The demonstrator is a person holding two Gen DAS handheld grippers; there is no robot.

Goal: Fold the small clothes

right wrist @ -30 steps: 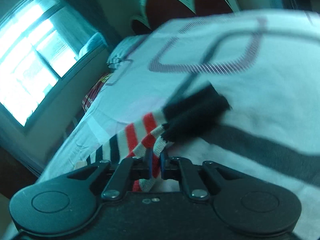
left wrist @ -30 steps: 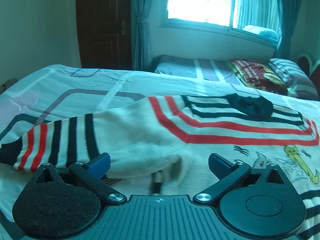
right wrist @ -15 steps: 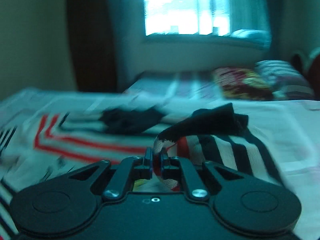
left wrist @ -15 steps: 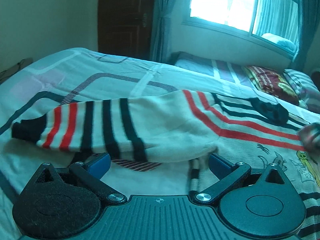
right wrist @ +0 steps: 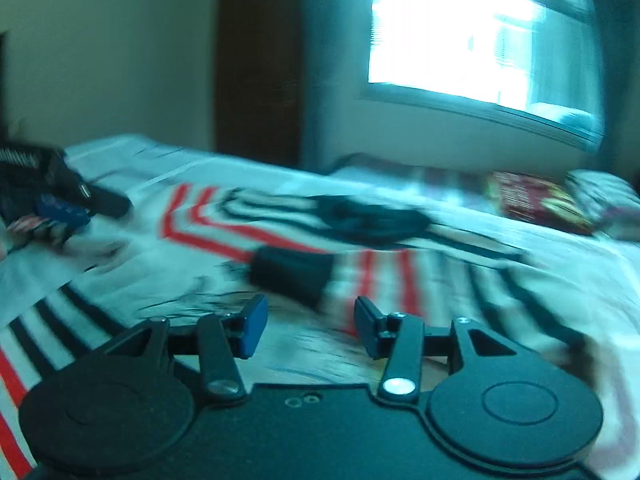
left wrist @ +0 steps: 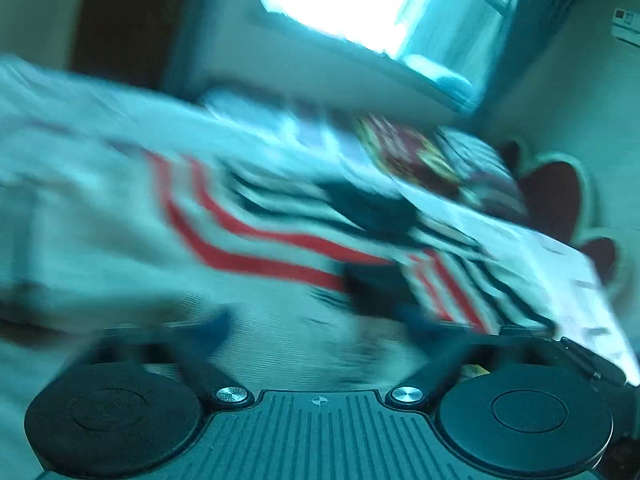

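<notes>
The right gripper (right wrist: 308, 326) hangs low over a small striped sweater (right wrist: 280, 248) spread flat on the bed (right wrist: 580, 264), and its jaws are opening: the two blue pads (right wrist: 252, 330) stand apart with a clear gap, and nothing sits between them, only the cream knit showing below. Just ahead of the fingertips lies the black cuff (right wrist: 290, 274) of a sleeve (right wrist: 384, 280) banded in red and black, folded in across the sweater's chest and free of the pads. The dark collar (right wrist: 372, 218) lies farther back, toward the pillows (right wrist: 536, 200). At the left edge of the right wrist view the left gripper (right wrist: 60, 204) shows over the sweater's far side. In the left wrist view the left gripper (left wrist: 316, 326) is heavily smeared by motion; its jaws are closing, the blue fingers (left wrist: 218, 326) look parted with the cream knit of the sweater (left wrist: 240, 240) beneath them, and I cannot tell whether any cloth is caught between the pads. A bright window (right wrist: 472, 36) fills the wall behind the bed.
</notes>
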